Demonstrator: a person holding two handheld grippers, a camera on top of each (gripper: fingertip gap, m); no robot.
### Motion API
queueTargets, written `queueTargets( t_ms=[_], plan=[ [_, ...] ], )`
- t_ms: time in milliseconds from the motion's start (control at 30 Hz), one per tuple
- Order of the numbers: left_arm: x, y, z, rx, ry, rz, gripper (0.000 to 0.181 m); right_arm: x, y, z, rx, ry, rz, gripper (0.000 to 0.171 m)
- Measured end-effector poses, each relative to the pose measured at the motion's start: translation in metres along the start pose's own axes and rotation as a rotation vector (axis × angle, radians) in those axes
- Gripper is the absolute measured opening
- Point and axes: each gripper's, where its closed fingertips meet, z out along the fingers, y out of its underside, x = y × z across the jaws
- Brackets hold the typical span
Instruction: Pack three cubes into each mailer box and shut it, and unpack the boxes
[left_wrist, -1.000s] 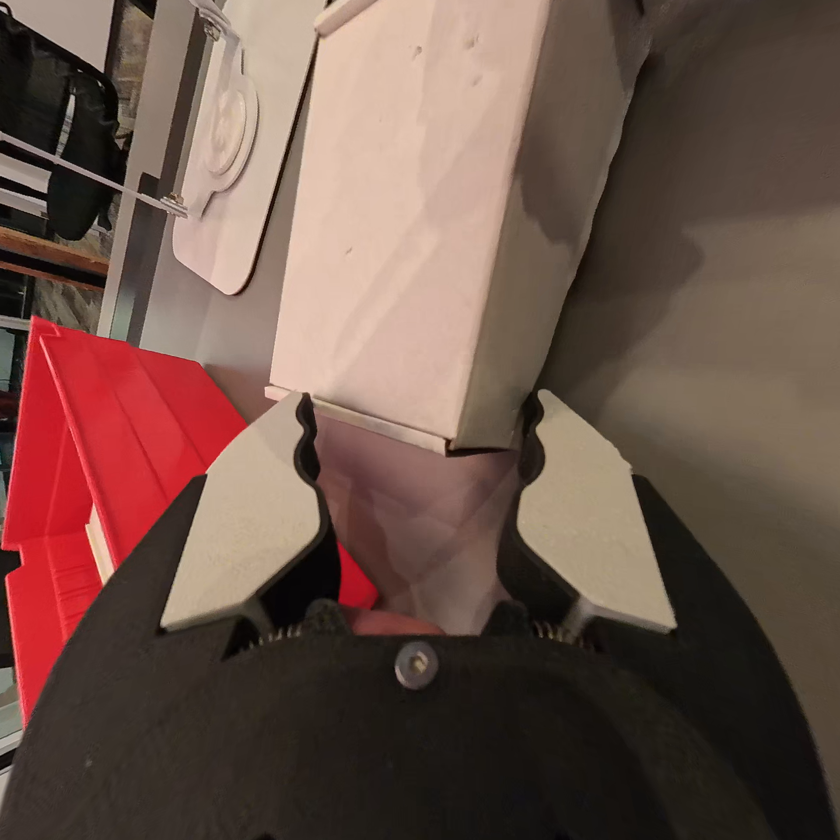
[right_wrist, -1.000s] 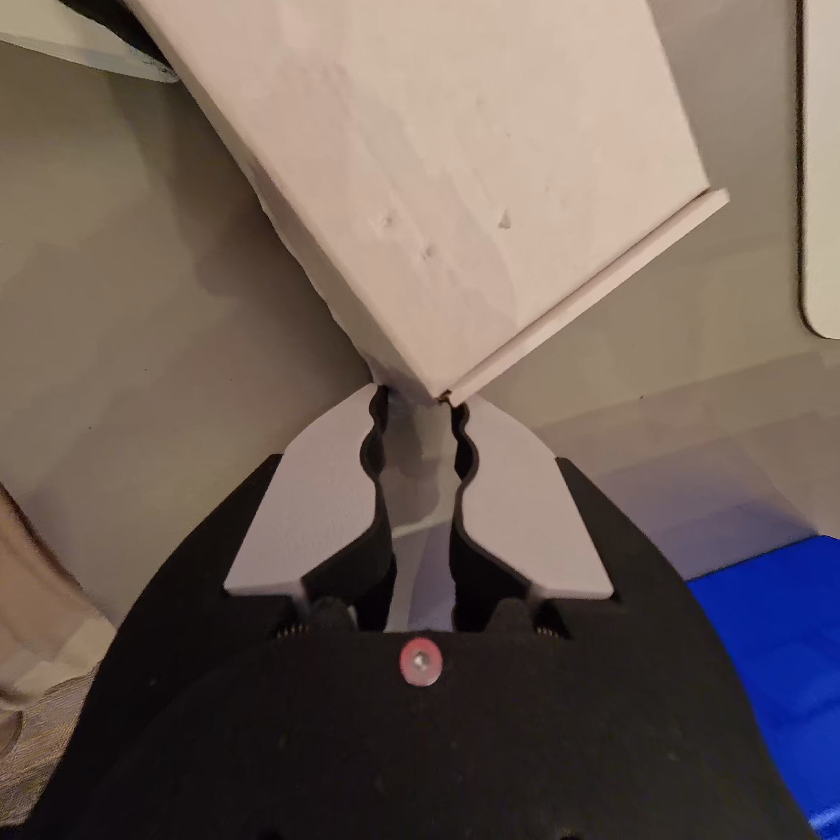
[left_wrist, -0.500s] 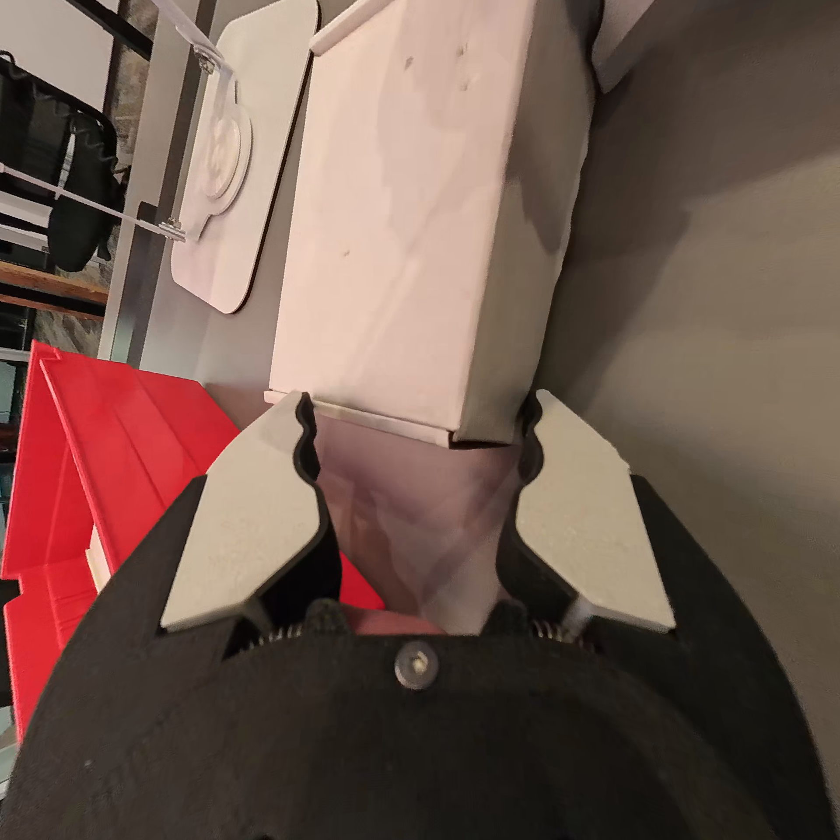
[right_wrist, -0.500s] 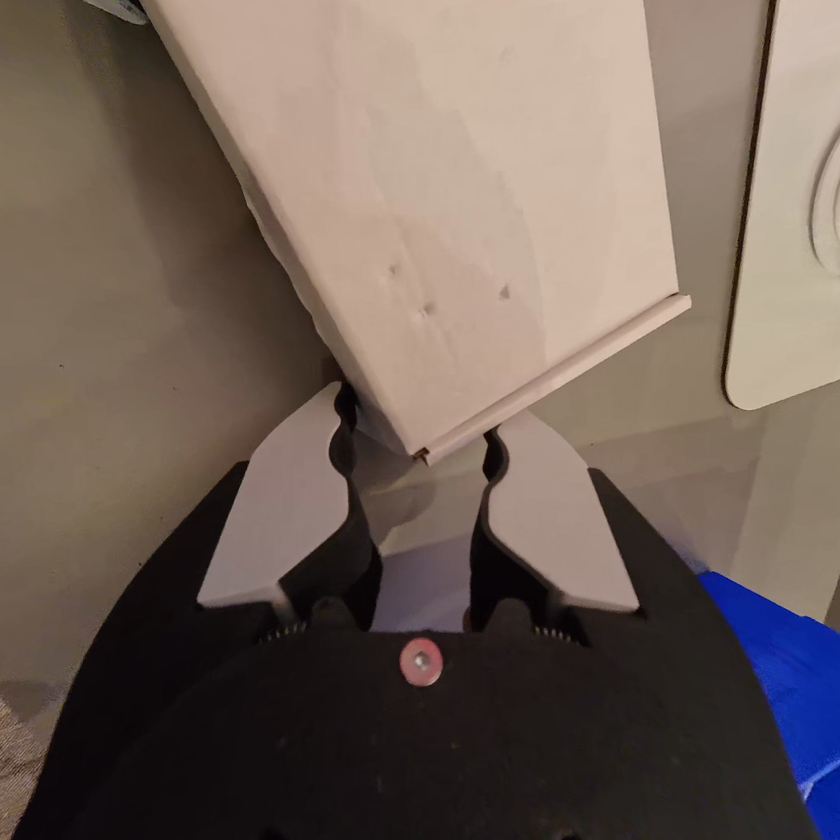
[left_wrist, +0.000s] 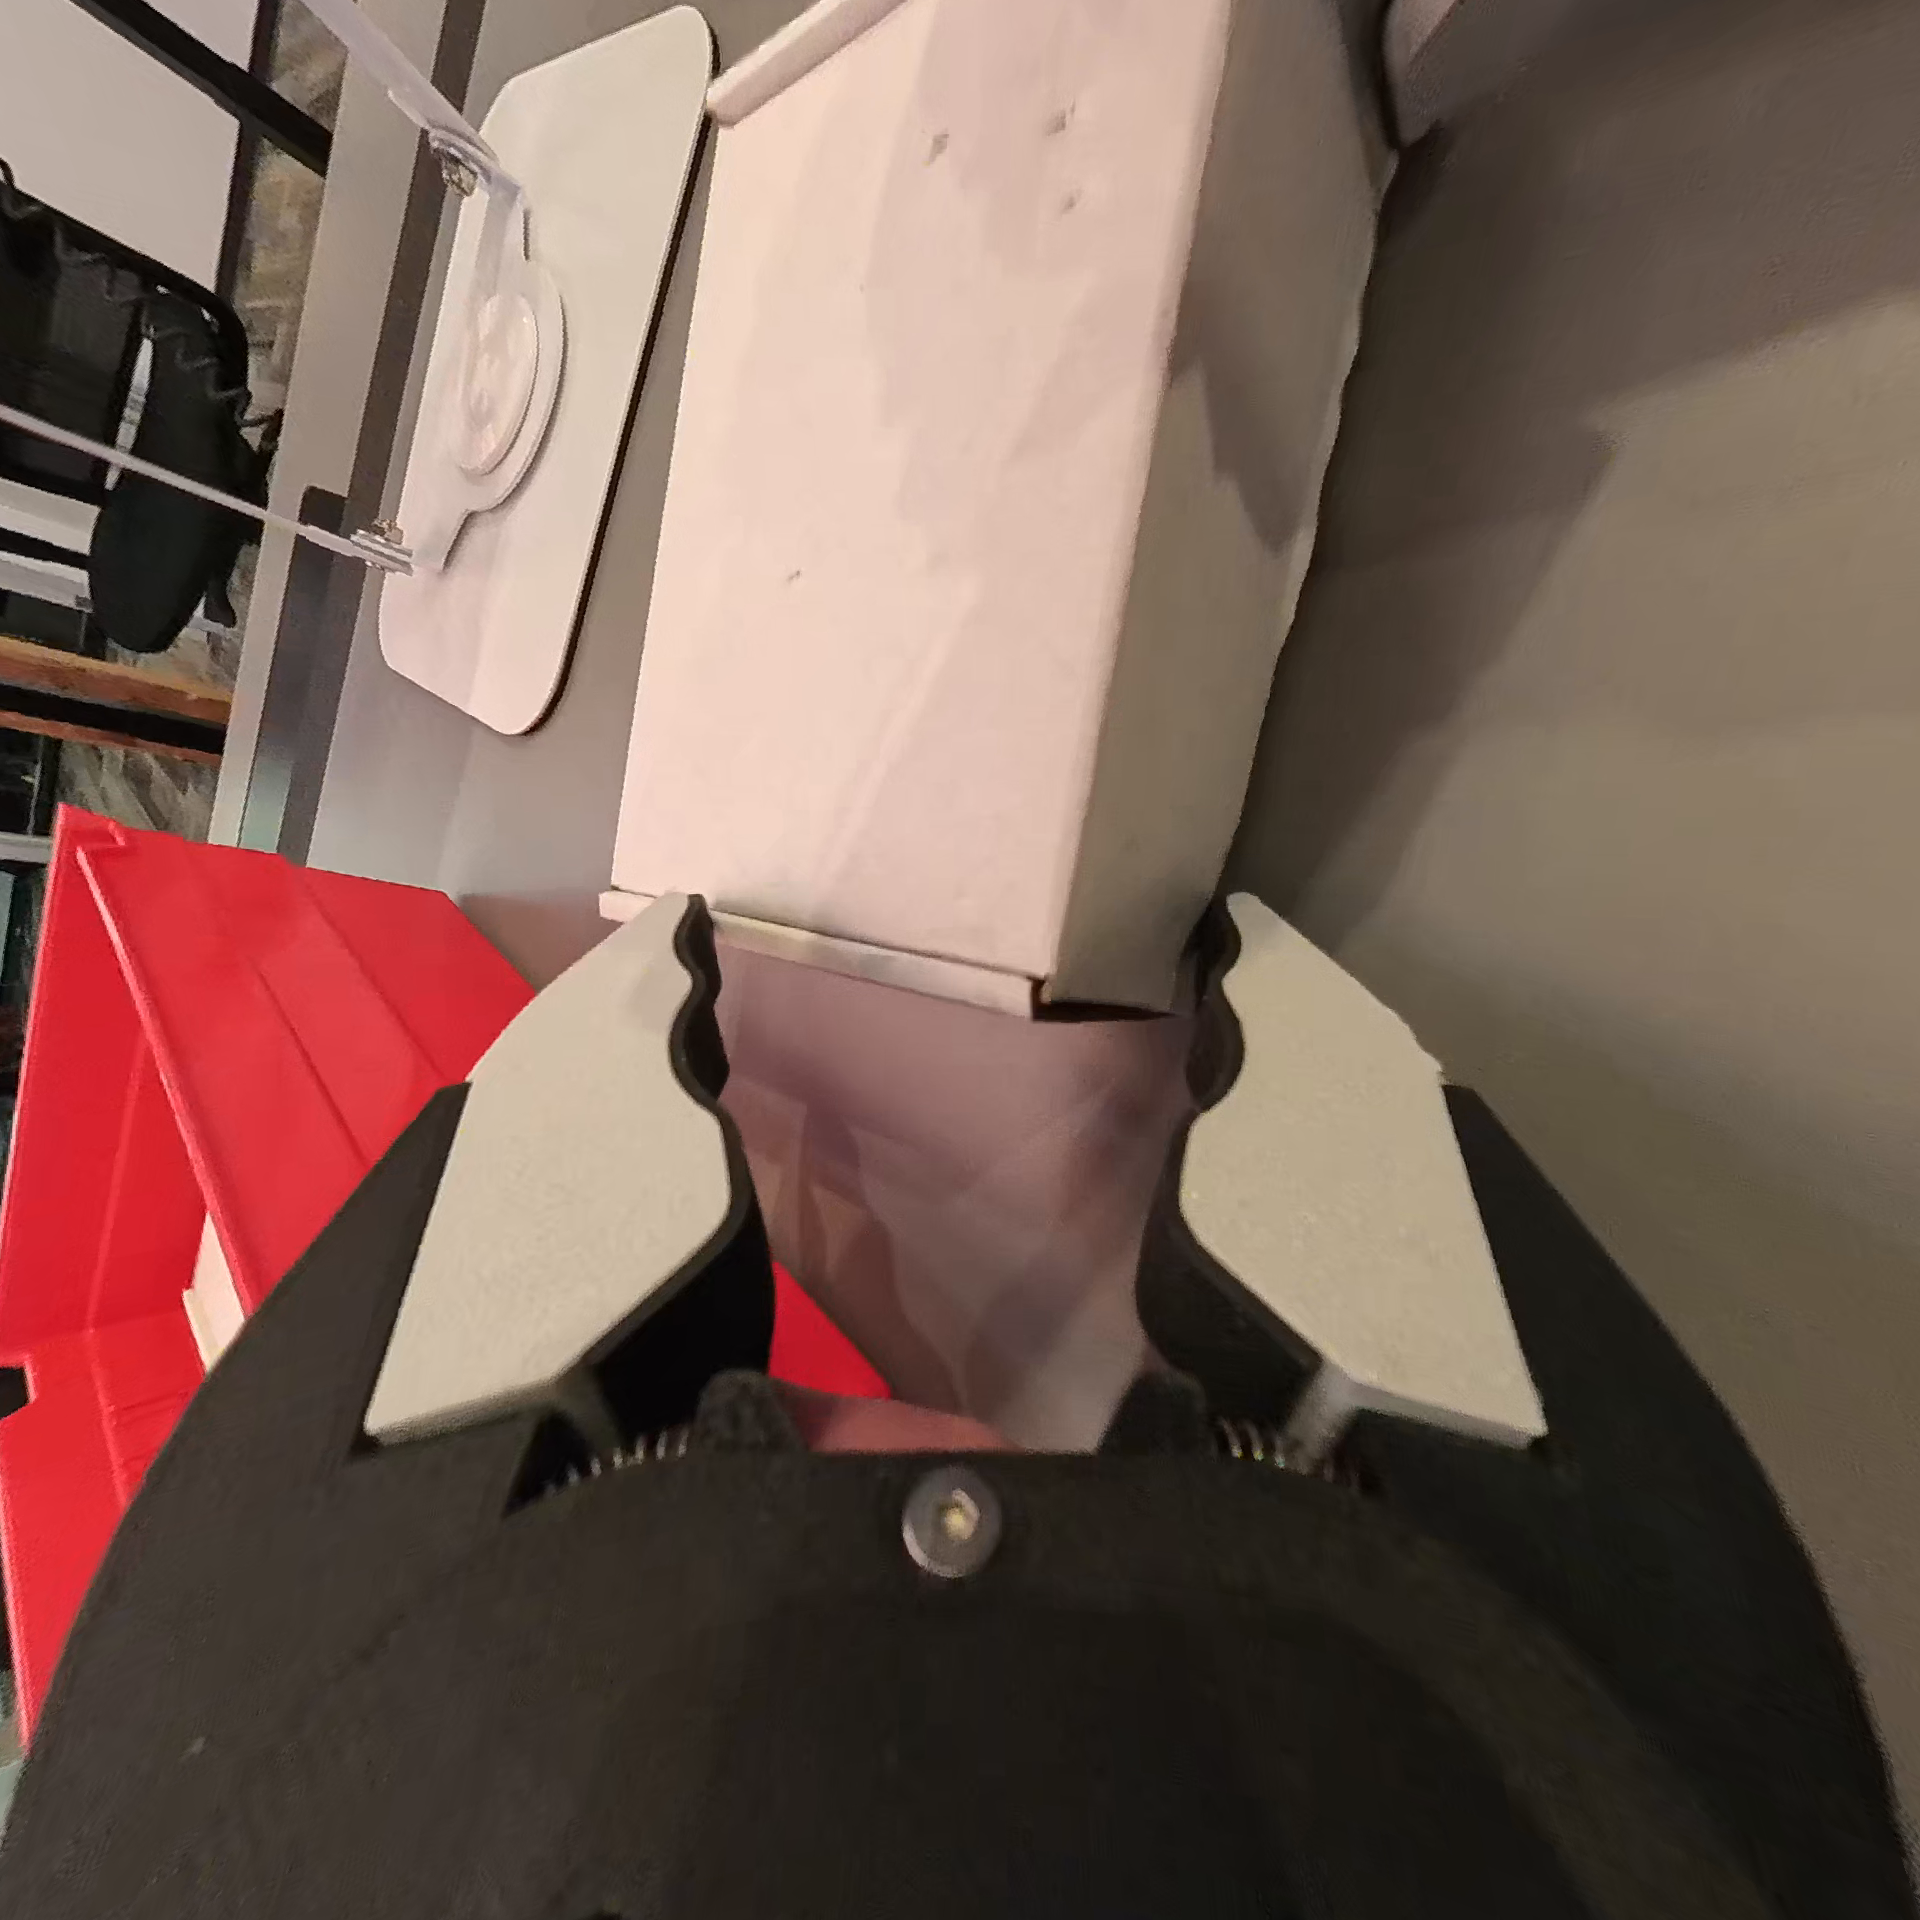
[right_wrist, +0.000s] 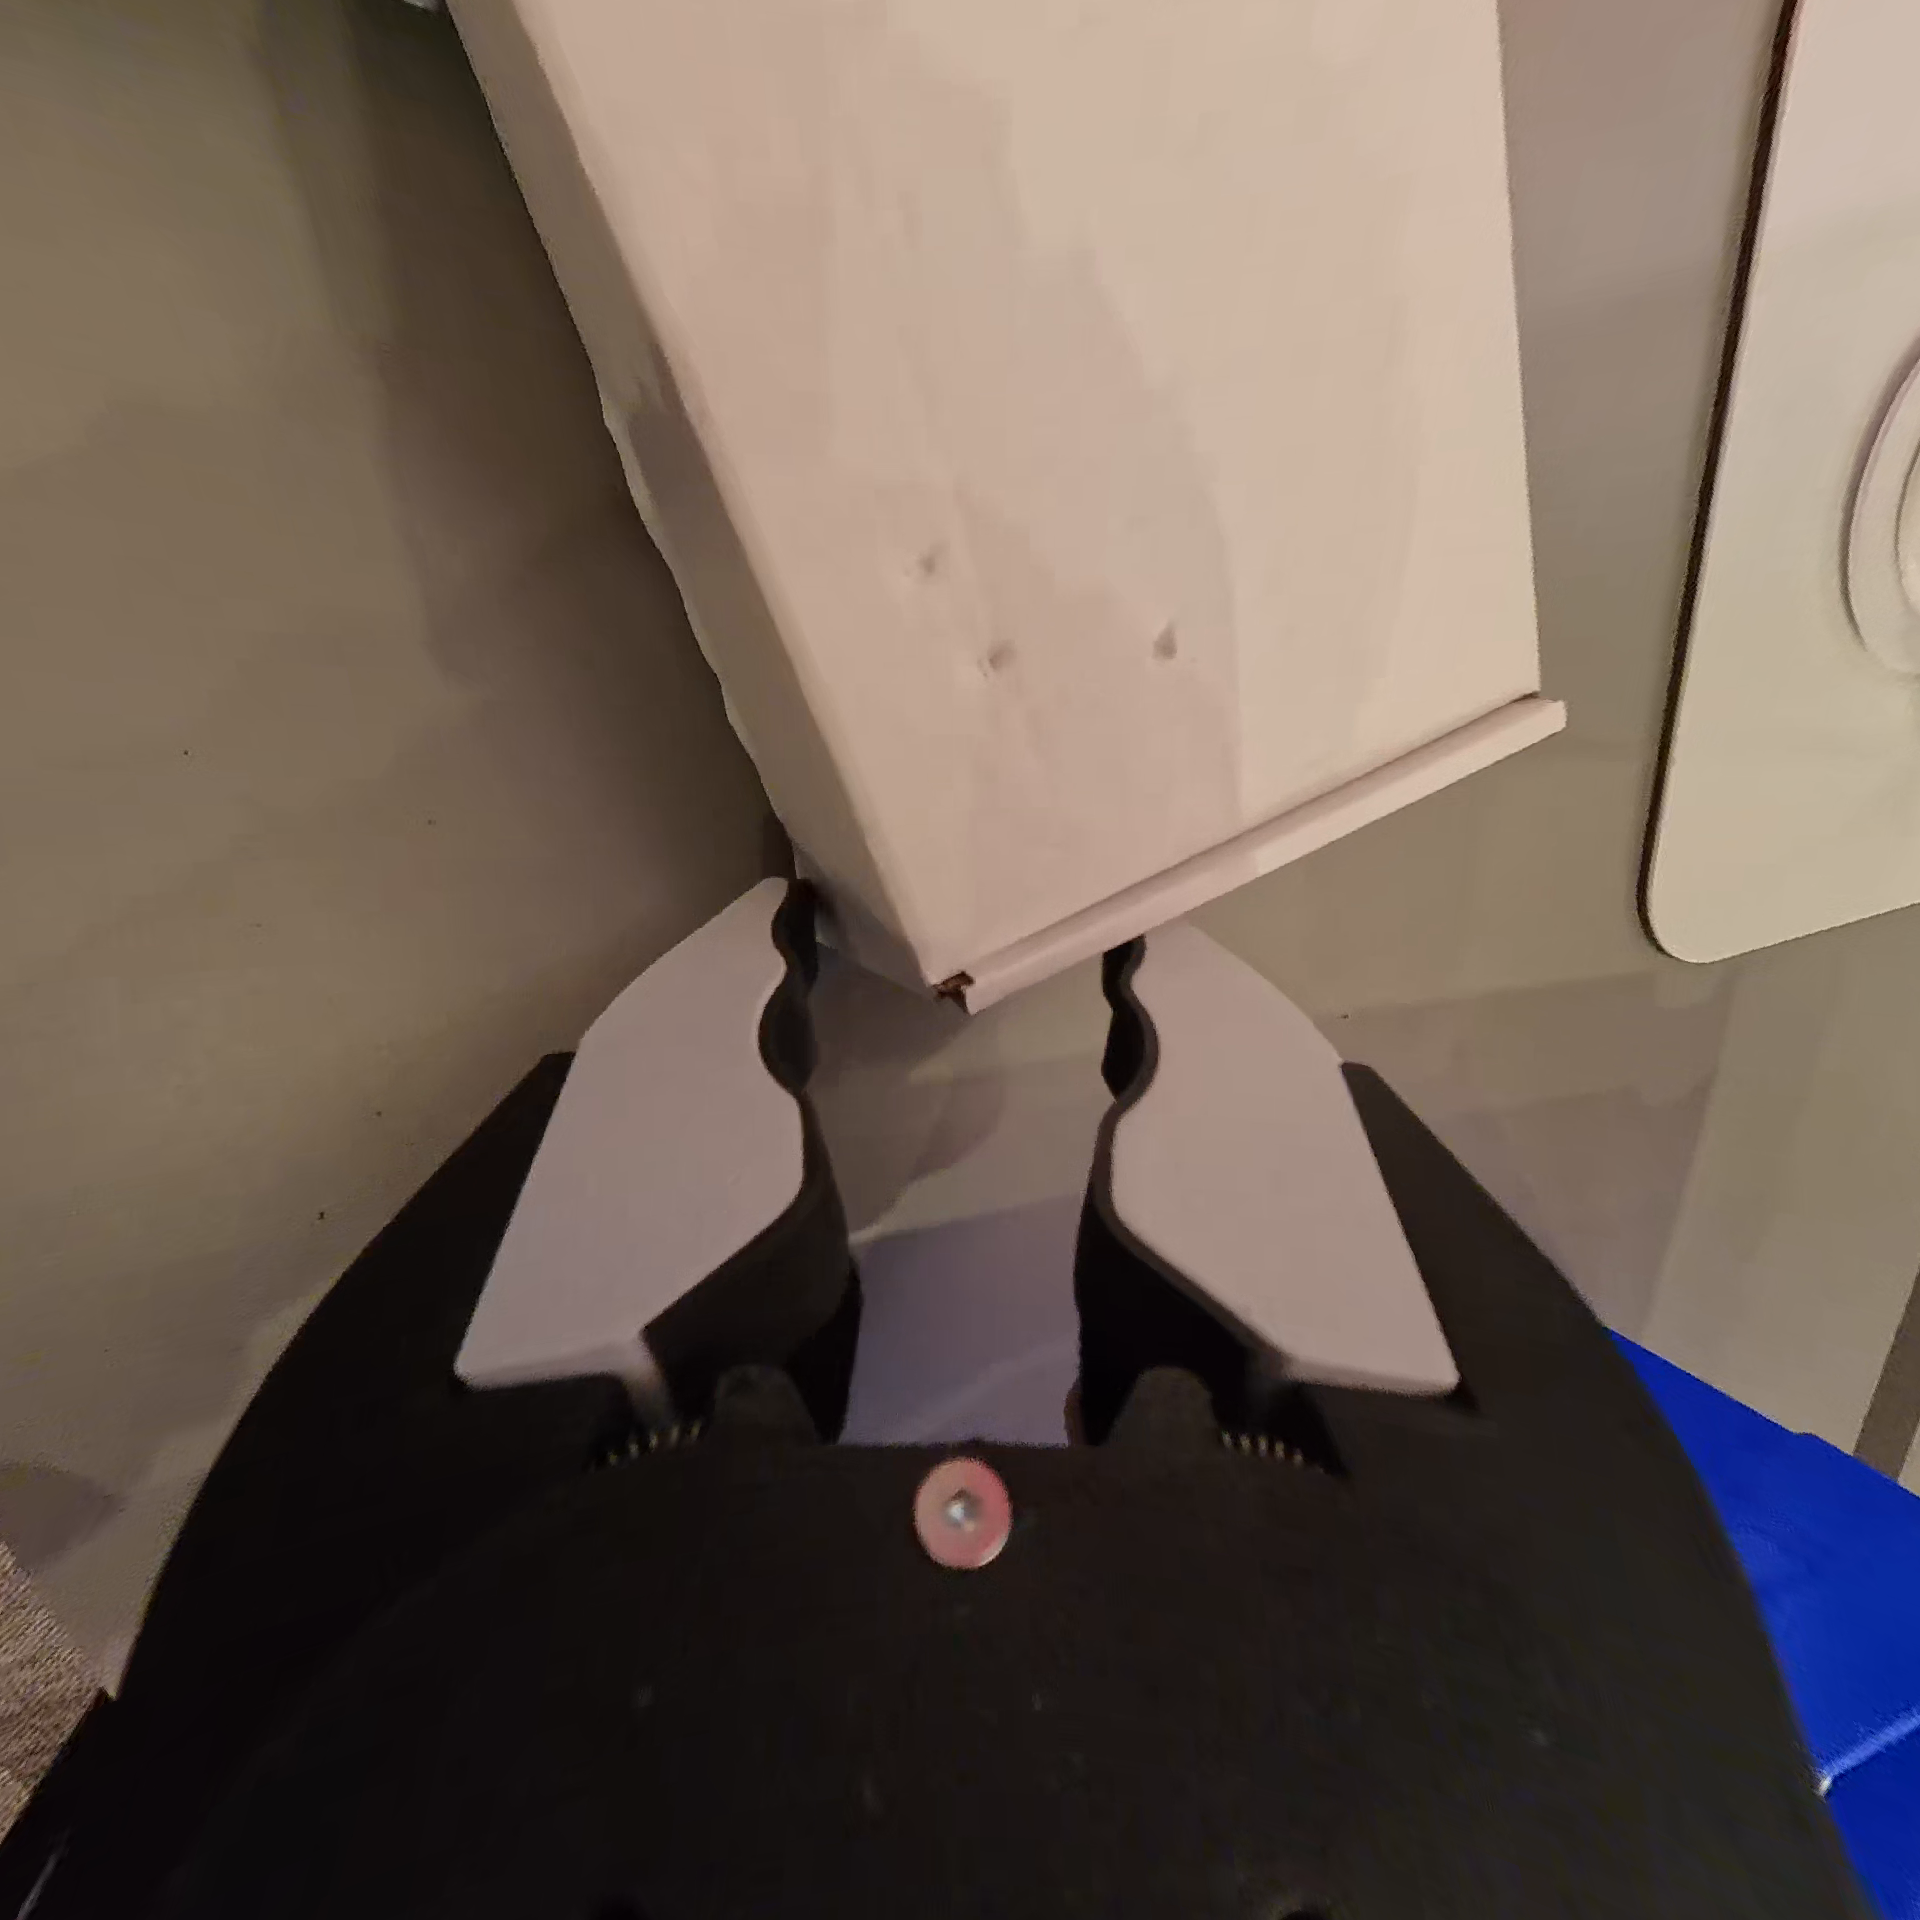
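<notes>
Left gripper (left_wrist: 956, 935) and right gripper (right_wrist: 961, 935) gape; white mailer box (left_wrist: 935, 499) closed, seemingly dented.

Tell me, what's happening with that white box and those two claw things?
A person is working a shut white mailer box on a grey table with two handheld tools. The left tool sits open at one end of the box, the right tool open at a corner of the other end. Neither grips it. A red bin and a blue bin stand nearby.
</notes>
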Motion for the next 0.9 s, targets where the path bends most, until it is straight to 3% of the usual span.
queueTargets(
  t_ms=[167, 333, 467, 600, 900],
  plan=[
    [0.0, 0.0, 0.0, 0.016, -0.009, 0.012, 0.087, -0.002, 0.003, 0.004, -0.023, -0.044, 0.003, 0.036],
    [-0.001, 0.001, 0.0, 0.008, -0.005, 0.007, 0.087, -0.002, 0.002, 0.003, -0.002, -0.074, 0.067, 0.037],
    [-0.001, 0.001, 0.0, 0.014, 0.011, 0.025, 0.087, 0.006, -0.005, -0.019, 0.032, -0.059, 0.018, 0.07],
    [-0.001, 0.001, 0.0, 0.013, 0.026, 0.041, 0.087, 0.017, -0.022, -0.021, -0.013, -0.054, -0.061, 0.121],
    [0.004, -0.004, -0.001, 0.021, 0.038, 0.057, 0.087, 0.005, -0.058, 0.015, -0.147, -0.187, -0.229, 0.13]
  ],
)
